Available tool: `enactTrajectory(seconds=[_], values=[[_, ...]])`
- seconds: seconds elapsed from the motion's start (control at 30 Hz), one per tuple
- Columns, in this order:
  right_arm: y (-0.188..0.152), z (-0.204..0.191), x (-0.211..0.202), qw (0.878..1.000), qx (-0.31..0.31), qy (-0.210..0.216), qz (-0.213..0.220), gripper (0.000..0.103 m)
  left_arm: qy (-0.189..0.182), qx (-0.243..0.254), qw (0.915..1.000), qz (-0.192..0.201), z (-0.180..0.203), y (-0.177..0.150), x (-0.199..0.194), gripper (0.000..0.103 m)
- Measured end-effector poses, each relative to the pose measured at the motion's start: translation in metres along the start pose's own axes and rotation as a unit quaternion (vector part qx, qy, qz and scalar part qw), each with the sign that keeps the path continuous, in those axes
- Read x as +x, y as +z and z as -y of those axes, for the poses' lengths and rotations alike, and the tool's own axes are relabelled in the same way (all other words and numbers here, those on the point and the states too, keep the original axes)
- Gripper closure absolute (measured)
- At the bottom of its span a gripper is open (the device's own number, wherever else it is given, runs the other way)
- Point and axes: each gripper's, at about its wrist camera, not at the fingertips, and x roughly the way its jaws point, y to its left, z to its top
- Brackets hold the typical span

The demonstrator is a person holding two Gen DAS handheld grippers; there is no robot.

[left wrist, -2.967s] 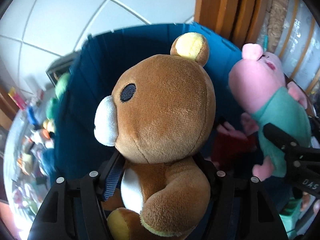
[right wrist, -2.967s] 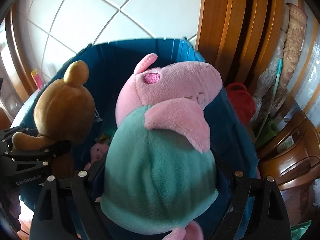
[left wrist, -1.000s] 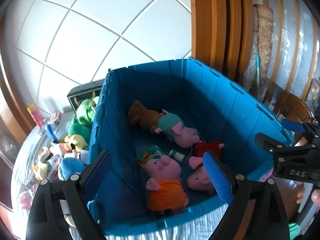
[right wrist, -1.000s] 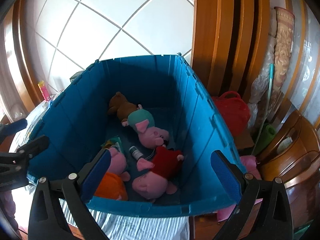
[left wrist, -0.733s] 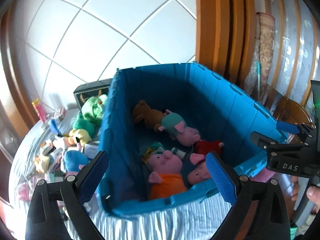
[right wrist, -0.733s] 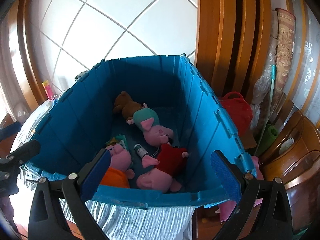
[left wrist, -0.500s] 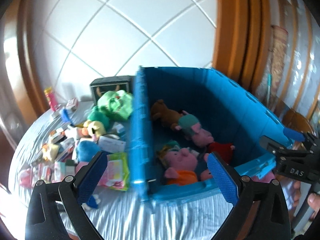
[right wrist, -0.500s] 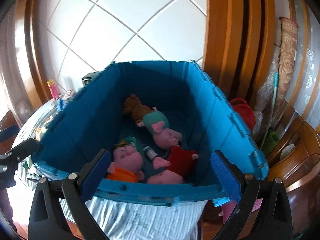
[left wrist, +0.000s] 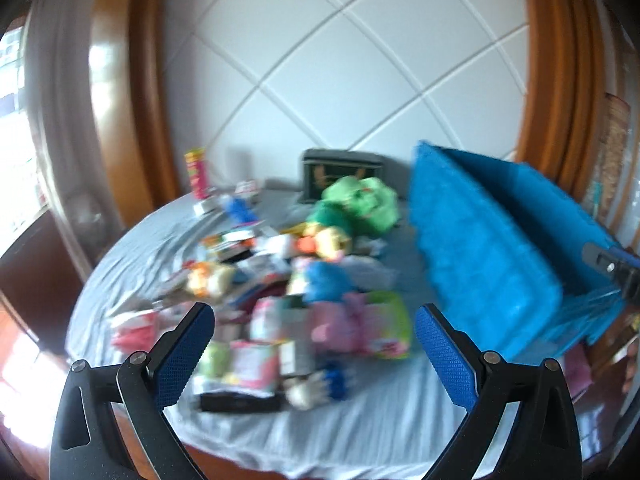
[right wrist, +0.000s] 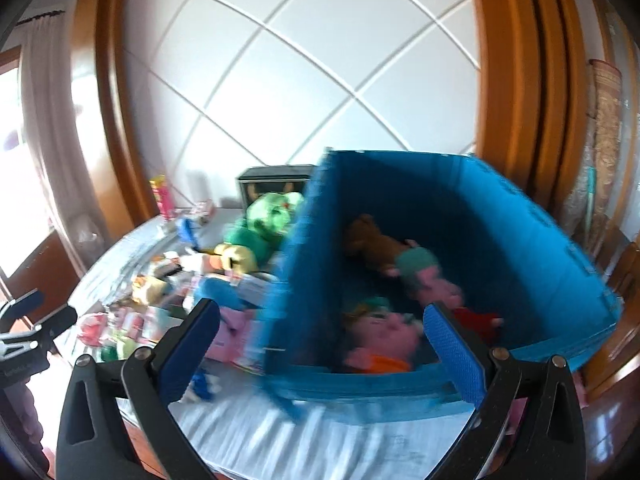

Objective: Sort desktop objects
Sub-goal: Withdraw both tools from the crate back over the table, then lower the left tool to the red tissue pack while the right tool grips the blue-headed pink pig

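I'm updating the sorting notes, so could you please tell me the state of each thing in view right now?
Left claw: open, empty, jaws just widened.
Right claw: open, empty.
Blue bin: open-topped, holding several plush toys.
Brown bear: lying in the bin.
Green plush: on the table, beside the bin.
Toy pile: scattered on the table, unsorted.

- The left gripper [left wrist: 314, 344], clamped on the brown bear three seconds ago, now has nothing between its wide-spread jaws, which have just been opening.
- The right gripper [right wrist: 322, 340] no longer holds the pink pig in green; its jaws stand wide and empty.
- Both toys now lie inside the blue bin [right wrist: 520, 216]: brown bear [right wrist: 370, 246], pink pig [right wrist: 424, 270].
- Both views have swung away from the bin toward the toy pile [left wrist: 280, 280] on the table [left wrist: 360, 432].
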Motion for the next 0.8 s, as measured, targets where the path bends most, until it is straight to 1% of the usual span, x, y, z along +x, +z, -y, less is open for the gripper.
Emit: enactTrajectory(seconds=[0.17,0.3,0.4,0.5,0.6,0.73,0.8], values=[[-0.015,-0.069,0.02,0.999,0.013,0.03,-0.01,0.0,0.033,-0.025,0.9989,-0.02,-0.089,-0.022,0.007,0.002],[-0.025,-0.117,0.047,0.998,-0.003,0.044,-0.039,0.0,0.052,-0.049,0.9962,-0.051,-0.135,-0.035,0.028,0.002],[-0.031,-0.141,0.067,0.997,-0.018,0.053,-0.06,0.0,0.063,-0.062,0.9941,-0.063,-0.159,-0.041,0.046,0.002],[-0.034,-0.16,0.094,0.995,-0.03,0.059,-0.079,0.0,0.065,-0.076,0.9918,-0.08,-0.174,-0.045,0.07,0.002],[-0.039,-0.172,0.126,0.993,-0.037,0.065,-0.097,0.0,0.068,-0.079,0.9895,-0.1,-0.176,-0.043,0.095,0.002],[-0.047,-0.172,0.166,0.989,-0.036,0.075,-0.126,0.0,0.066,-0.056,0.9894,-0.117,-0.164,-0.035,0.129,0.002],[-0.052,-0.173,0.188,0.986,-0.038,0.078,-0.141,0.0,0.058,-0.052,0.9895,-0.122,-0.155,-0.03,0.146,0.002]])
